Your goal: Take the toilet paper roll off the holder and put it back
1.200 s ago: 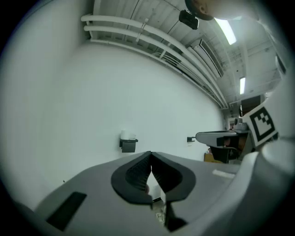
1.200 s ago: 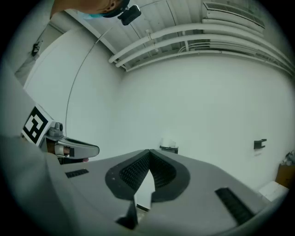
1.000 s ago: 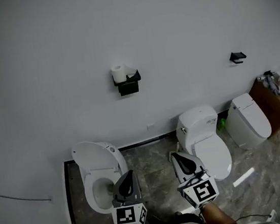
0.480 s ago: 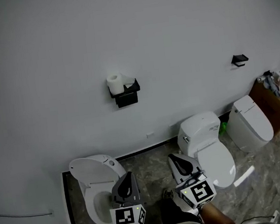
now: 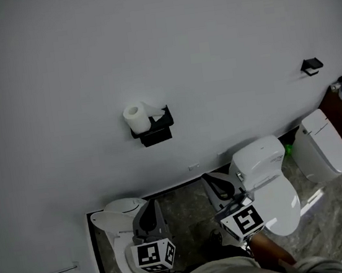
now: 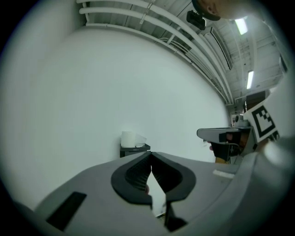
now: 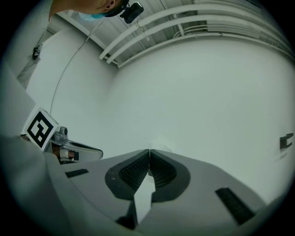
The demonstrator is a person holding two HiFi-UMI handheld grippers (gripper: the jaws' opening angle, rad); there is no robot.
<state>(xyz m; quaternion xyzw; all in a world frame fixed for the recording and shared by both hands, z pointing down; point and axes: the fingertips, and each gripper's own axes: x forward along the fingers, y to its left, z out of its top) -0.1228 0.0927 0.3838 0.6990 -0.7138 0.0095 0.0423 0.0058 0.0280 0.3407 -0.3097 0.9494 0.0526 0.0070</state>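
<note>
While clenched empty, left gripper [image 5: 154, 205], right gripper [image 5: 210, 178] well short of toilet paper roll [image 5: 134, 116], bare wall [image 5: 146, 42] around.

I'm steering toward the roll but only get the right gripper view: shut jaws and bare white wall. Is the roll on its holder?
Observer: Yes. In the head view the toilet paper roll sits on top of the black holder, which is fixed to the wall.
Operator: Is the left one carrying anything?
Observer: No. The left hand-held gripper has its jaws shut with nothing between them.
Operator: What's on the floor that way?
Observer: A toilet with its lid up stands against the wall, below and left of the holder.
</note>
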